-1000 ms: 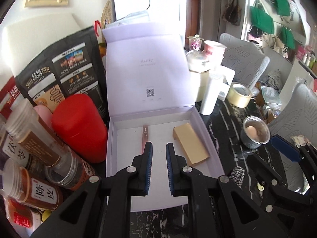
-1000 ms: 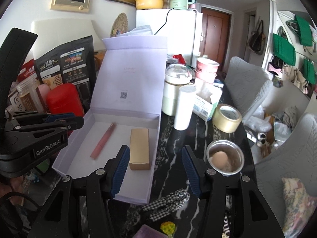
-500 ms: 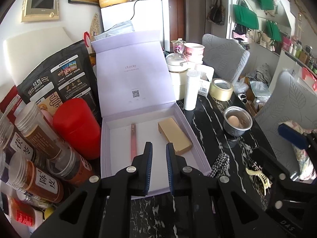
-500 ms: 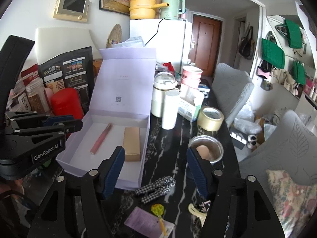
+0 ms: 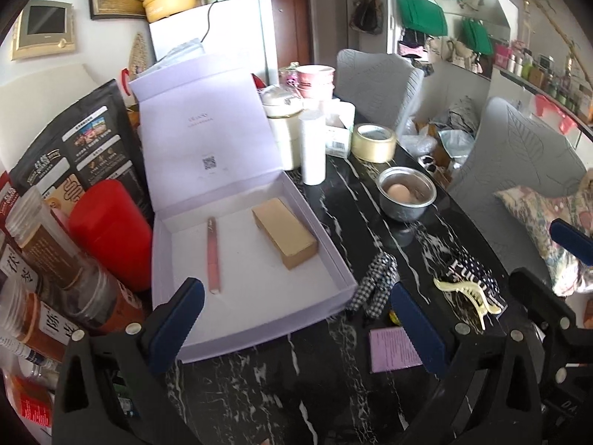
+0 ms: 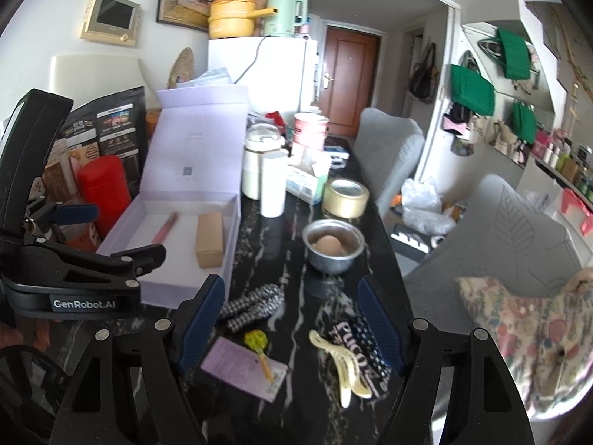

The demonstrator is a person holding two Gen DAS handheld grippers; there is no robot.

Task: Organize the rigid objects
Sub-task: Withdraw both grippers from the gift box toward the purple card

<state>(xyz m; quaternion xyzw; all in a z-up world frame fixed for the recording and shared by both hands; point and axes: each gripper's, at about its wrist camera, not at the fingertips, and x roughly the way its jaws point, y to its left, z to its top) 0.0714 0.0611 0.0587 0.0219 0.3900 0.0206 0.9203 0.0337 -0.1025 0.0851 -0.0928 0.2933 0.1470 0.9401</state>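
An open lilac box (image 5: 255, 319) (image 6: 174, 289) lies on the black marble table with a pink pen (image 5: 212, 259) (image 6: 165, 228) and a gold block (image 5: 285, 231) (image 6: 210, 239) inside it. My left gripper (image 5: 296, 319) is open and empty, hovering over the box's near edge. My right gripper (image 6: 287, 319) is open and empty above the table. Near it lie a checked hair tie (image 6: 252, 306) (image 5: 374, 289), a cream hair claw (image 6: 343, 365) (image 5: 467, 296), a lilac card (image 6: 242, 369) (image 5: 393, 345) and a small yellow clip (image 6: 259, 346).
A red canister (image 5: 107, 230), spice jars (image 5: 40, 252) and a black bag (image 5: 85, 144) crowd the box's left. Behind it stand a white cup (image 5: 313, 148), a tape roll (image 5: 372, 142) and a steel bowl with an egg (image 5: 406, 193). Grey chairs (image 5: 519, 170) stand on the right.
My left gripper has opened from shut, and pulled back and up from the box. The right gripper has also drawn back, bringing the small items on the table into view.
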